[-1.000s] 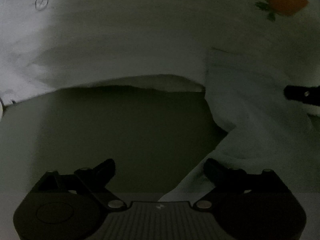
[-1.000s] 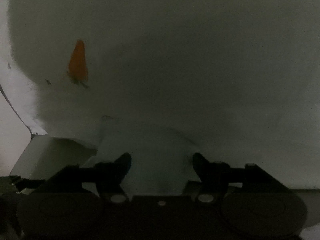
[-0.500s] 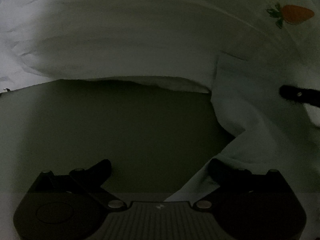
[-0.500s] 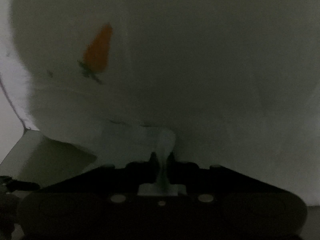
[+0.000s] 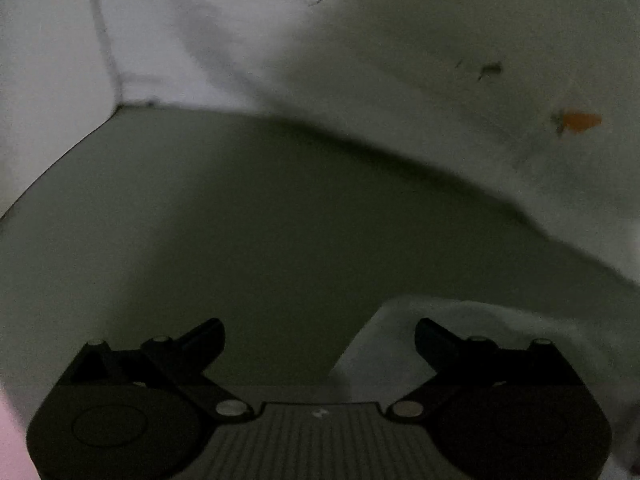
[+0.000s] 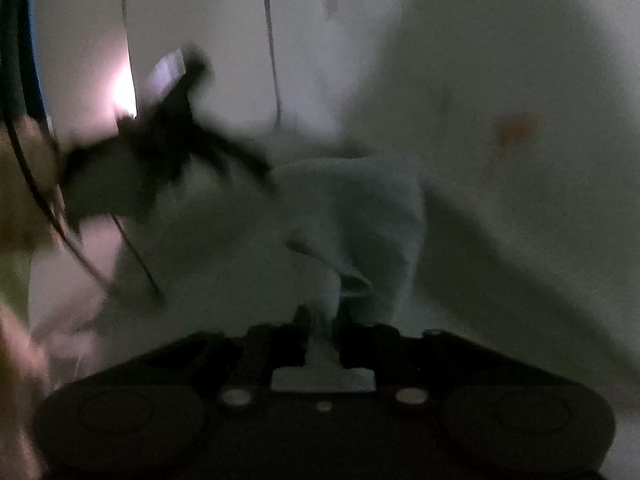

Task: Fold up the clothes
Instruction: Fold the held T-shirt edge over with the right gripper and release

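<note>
White garment: a pale cloth with small prints fills the upper and right part of the left wrist view; its lower edge runs as a dark, blurred line from upper left down to the right.
Carrot print: an orange carrot shows on the garment at the right; in the right wrist view a faint orange smudge sits on the same cloth.
Pale blue-grey cloth: a lighter flap lies at the lower right of the left wrist view, under and behind the right finger of the left gripper; in the right wrist view the same tint of cloth rises in a bunched fold straight ahead of the fingers.
Table: a dull olive-grey surface spreads below the garment's edge and ahead of the left gripper.
Left gripper: its jaws stand wide apart with nothing between them; only the flap's corner lies beneath one finger.
Right gripper: its fingers stand close together with a narrow strip of the blue-grey cloth pinched between them; the jaws are opening slightly, yet the cloth is between the pads.
Left gripper from the right: a dark, blurred shape hangs at the left of the right wrist view, with cables trailing below it.
Sharpness: the right wrist view is heavily blurred, so finer folds cannot be told.
</note>
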